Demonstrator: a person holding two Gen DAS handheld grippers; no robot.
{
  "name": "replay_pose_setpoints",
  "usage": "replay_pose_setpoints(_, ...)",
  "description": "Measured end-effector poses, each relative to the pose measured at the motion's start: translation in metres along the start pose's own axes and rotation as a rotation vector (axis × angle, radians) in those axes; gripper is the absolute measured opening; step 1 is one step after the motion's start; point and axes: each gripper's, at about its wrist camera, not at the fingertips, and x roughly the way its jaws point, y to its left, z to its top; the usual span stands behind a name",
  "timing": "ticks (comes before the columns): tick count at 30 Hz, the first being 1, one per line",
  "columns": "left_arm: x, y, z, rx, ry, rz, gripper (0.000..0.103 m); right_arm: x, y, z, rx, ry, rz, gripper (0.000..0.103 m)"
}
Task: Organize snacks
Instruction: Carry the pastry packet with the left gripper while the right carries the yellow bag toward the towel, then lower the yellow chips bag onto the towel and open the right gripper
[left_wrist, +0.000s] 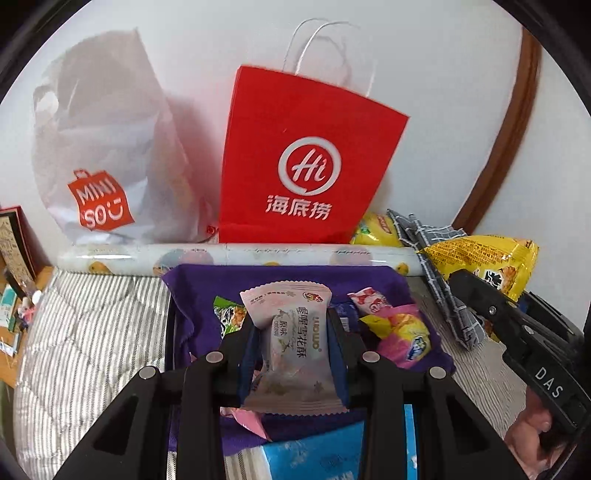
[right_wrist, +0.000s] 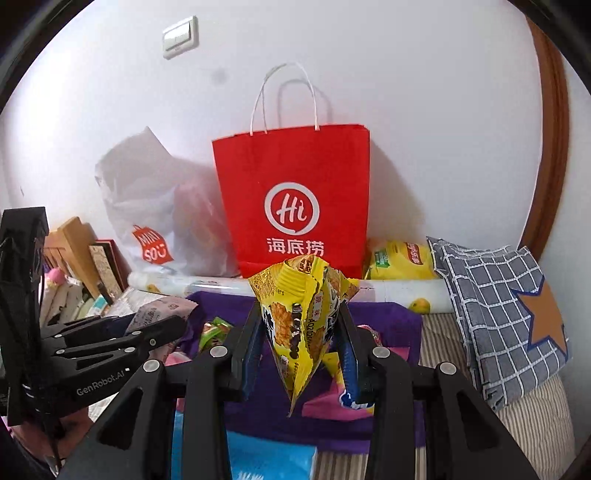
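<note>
My left gripper (left_wrist: 293, 332) is shut on a pale pink snowflake-pastry packet (left_wrist: 293, 343) and holds it above a purple cloth (left_wrist: 199, 295) strewn with small snacks (left_wrist: 399, 328). My right gripper (right_wrist: 301, 332) is shut on a yellow snack bag (right_wrist: 303, 317), held point down above the same purple cloth (right_wrist: 391, 325). The yellow bag also shows at the right of the left wrist view (left_wrist: 487, 258), in the right gripper's fingers (left_wrist: 480, 295). The left gripper shows at the left of the right wrist view (right_wrist: 155, 328), with the pink packet (right_wrist: 159, 308) in it.
A red paper bag (left_wrist: 306, 166) (right_wrist: 295, 199) and a white Miniso bag (left_wrist: 107, 166) (right_wrist: 147, 221) stand against the wall. A rolled printed sheet (left_wrist: 236, 256), a yellow chip bag (right_wrist: 402, 260) and a checked cloth (right_wrist: 495, 314) lie on the striped bed (left_wrist: 92, 332). Books (right_wrist: 103, 266) stand left.
</note>
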Motion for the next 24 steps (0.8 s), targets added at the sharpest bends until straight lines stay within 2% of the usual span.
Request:
replay_pose_setpoints(7, 0.021, 0.008, -0.009, 0.021, 0.017, 0.085, 0.033, 0.035, -0.013, -0.016, 0.047, 0.061, 0.012, 0.037)
replay_pose_setpoints(9, 0.024, 0.007, -0.013, 0.041, 0.013, 0.127, 0.032, 0.042, -0.015, -0.021, 0.058, 0.088, -0.011, 0.037)
replay_pose_setpoints(12, 0.025, 0.009, -0.016, 0.025, 0.024, 0.096, 0.032, 0.047, -0.017, -0.030, 0.052, 0.096, -0.011, 0.037)
replay_pose_setpoints(18, 0.024, 0.006, -0.018, 0.025, 0.018, 0.086, 0.033, 0.063, -0.012, -0.042, 0.034, 0.144, 0.000, 0.037)
replay_pose_setpoints(21, 0.029, 0.011, -0.019, -0.005, 0.026, 0.075, 0.033, 0.071, -0.011, -0.049, 0.036, 0.167, 0.029, 0.037)
replay_pose_setpoints(24, 0.034, 0.017, -0.021, -0.035, 0.047, 0.053, 0.033, 0.077, -0.010, -0.051, 0.030, 0.190, 0.018, 0.037)
